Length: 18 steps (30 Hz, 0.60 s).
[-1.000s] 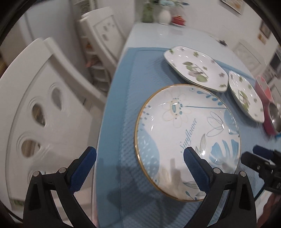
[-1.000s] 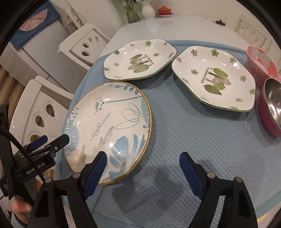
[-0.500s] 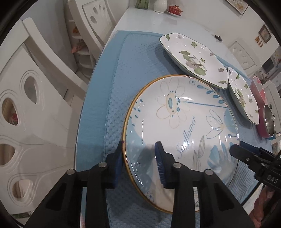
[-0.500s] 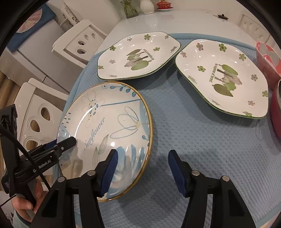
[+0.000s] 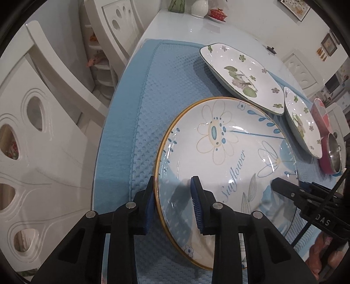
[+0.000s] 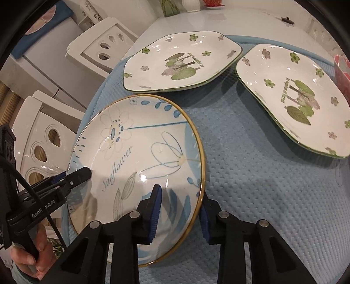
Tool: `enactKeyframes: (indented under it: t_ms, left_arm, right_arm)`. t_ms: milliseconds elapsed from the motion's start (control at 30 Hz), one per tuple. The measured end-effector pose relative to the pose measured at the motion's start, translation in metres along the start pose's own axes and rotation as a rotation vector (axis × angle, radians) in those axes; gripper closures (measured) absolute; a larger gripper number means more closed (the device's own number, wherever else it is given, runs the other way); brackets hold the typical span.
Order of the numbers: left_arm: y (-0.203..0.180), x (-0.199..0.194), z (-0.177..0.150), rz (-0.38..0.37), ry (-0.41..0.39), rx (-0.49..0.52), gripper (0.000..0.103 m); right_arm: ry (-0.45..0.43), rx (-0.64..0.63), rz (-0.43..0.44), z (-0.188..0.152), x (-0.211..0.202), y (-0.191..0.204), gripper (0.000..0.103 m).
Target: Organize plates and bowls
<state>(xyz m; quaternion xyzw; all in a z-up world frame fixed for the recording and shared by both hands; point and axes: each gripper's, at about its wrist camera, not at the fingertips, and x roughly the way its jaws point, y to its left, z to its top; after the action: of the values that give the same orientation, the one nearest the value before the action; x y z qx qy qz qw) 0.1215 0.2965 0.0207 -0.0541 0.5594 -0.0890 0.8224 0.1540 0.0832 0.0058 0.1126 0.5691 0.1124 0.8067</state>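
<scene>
A round gold-rimmed "Sunflower" plate lies on the blue mat. My left gripper is shut on its left rim, one finger under, one on top. My right gripper is shut on its right rim the same way. Each gripper shows in the other's view: the right one, the left one. Two white hexagonal plates with green flowers lie farther back, one at the left and one at the right.
A red bowl holding a steel bowl sits at the mat's right end. White chairs stand along the table's left side. A vase and a red dish stand at the table's far end.
Both grippers moved in onto the Sunflower plate and closed on opposite rims: the left over the past second, the right within the last half second.
</scene>
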Motion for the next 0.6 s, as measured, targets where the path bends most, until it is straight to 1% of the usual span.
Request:
enactKeyframes:
  t_ms: [100,200,300,333,400,467,600]
  left_arm:
    - [0.0,-0.001,-0.001,-0.018,0.003,0.007,0.076]
    - [-0.003,0.0,-0.002,-0.01,-0.002,0.032,0.076]
    - [0.0,-0.004,-0.003,-0.056,-0.002,0.019,0.076]
    - [0.001,-0.007,-0.005,-0.072,-0.004,0.015,0.076]
    - [-0.002,-0.012,-0.009,-0.072,-0.013,0.026,0.076]
    - [-0.005,-0.019,-0.016,-0.076,-0.018,0.03,0.076]
    - [-0.009,-0.039,-0.034,-0.098,-0.025,0.014,0.076]
  right_arm:
    - [-0.008,0.0,0.02,0.001,0.001,-0.003,0.073]
    - [-0.015,-0.03,0.006,0.0,0.001,0.0,0.073]
    - [-0.004,-0.044,0.019,0.0,-0.001,-0.001,0.072]
    - [-0.001,-0.048,0.021,-0.001,-0.002,-0.001,0.072]
    - [0.003,-0.065,0.025,-0.005,-0.007,0.0,0.072]
    - [-0.006,-0.081,0.012,-0.011,-0.016,0.002,0.072]
    - [0.003,-0.065,0.002,-0.027,-0.033,0.004,0.072]
